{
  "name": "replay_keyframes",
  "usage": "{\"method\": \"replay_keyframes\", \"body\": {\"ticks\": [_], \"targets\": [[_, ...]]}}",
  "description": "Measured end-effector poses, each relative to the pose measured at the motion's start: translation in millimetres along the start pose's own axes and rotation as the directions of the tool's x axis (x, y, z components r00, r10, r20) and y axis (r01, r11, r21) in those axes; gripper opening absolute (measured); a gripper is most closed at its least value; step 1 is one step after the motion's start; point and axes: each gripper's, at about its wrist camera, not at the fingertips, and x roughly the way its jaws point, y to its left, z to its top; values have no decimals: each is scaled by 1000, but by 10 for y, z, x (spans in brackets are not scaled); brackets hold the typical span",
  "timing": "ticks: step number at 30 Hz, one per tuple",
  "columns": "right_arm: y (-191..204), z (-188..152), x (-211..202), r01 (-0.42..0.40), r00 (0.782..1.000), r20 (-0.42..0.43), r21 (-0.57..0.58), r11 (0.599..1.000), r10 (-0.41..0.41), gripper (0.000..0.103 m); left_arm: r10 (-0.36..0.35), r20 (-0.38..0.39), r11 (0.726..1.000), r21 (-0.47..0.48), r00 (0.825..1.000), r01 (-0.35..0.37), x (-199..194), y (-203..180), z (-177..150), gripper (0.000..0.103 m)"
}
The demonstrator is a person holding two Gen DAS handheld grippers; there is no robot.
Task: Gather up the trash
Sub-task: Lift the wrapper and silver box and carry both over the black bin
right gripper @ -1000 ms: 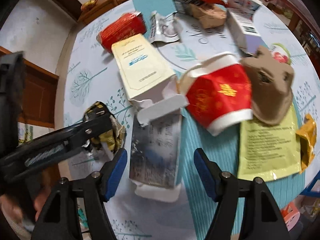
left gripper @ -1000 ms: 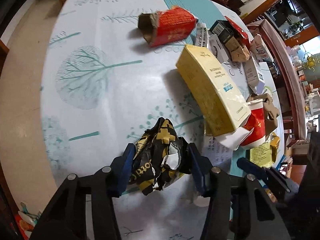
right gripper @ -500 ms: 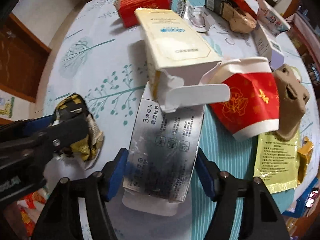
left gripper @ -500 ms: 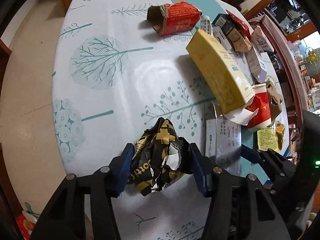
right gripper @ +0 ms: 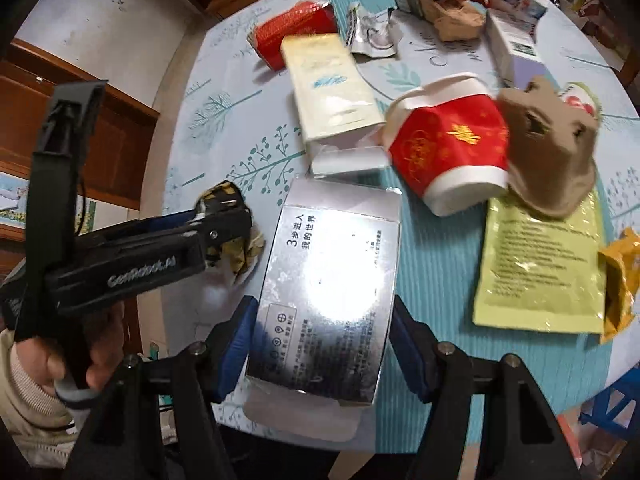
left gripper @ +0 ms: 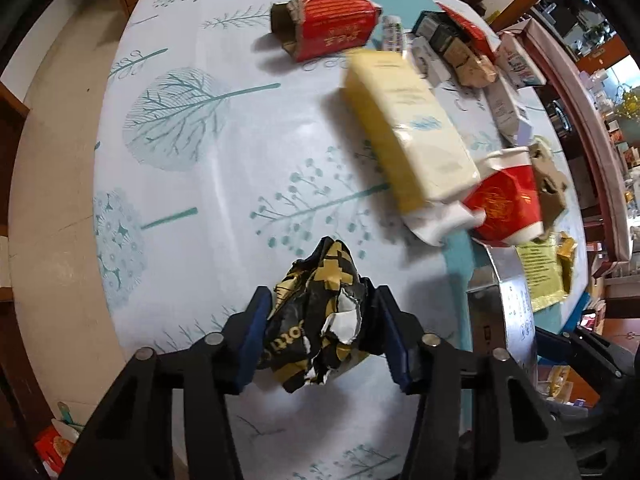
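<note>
Wrapper: crumpled black-and-gold wrapper [left gripper: 320,316] is sitting clamped between the blue pads of the left gripper [left gripper: 322,334], whose jaws have just been closing on it, above the near edge of the counter [left gripper: 224,184].
Silver box: flattened silver box [right gripper: 328,300] is lying between the jaws of the right gripper [right gripper: 322,340], which have just been narrowing; both pads are touching its long edges, gripping it.
Neighbours: cream carton [right gripper: 328,84] and red paper cup [right gripper: 452,148] are lying just beyond the silver box, the cup on its side, touching a brown pulp tray [right gripper: 548,148].
Farther out: yellow-green sachet [right gripper: 540,264] is lying flat to the right; red box [left gripper: 328,24] is resting near the far edge.
Person: a hand [right gripper: 60,360] is holding the left gripper's handle.
</note>
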Motion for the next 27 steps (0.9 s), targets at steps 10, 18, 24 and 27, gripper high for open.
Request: {"method": "replay_keyframes", "body": {"ticks": [10,18,24,27], "targets": [[-177,-217,-424,-2,997,71,-13,1000,3,65,-17,74,999,-31,997,20,-380,-507,-480,47],[-552,-612,-777,-7,995,102,-130,992,21,65,13,219,997,-80,976,5,-807,-1222,-1104,47],[-1005,-1089,-1007,-36,995,89,-187,982,53,65,48,243,992,-123,969,-18,-793,-1829,-1736,47],[-1254,-1341,-1071,-47,996,66,-199,979,61,65,62,227,989,-143,972,-30,-724,-2076,-2043,47]]}}
